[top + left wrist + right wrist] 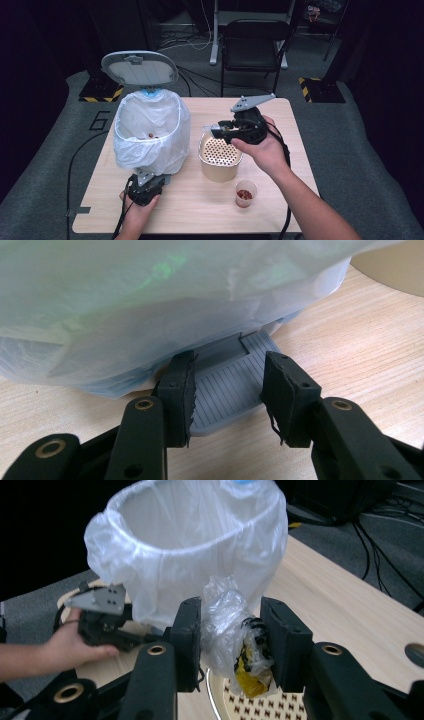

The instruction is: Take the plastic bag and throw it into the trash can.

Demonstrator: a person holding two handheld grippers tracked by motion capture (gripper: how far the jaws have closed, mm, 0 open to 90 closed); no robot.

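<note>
Left gripper [146, 187] sits at the table's [280, 130] near edge, at six o'clock from the bin [150, 132]; its jaws stand apart on either side of the grey pedal [227, 390], which lies flat between them. Just right of the bin stands a perforated tub [220, 157], with a small cup [245, 193] at its four o'clock. Right gripper [231, 630] hovers above the tub, jaws clamped on a crumpled plastic wrapper [235, 635], the bin at its ten o'clock.
</note>
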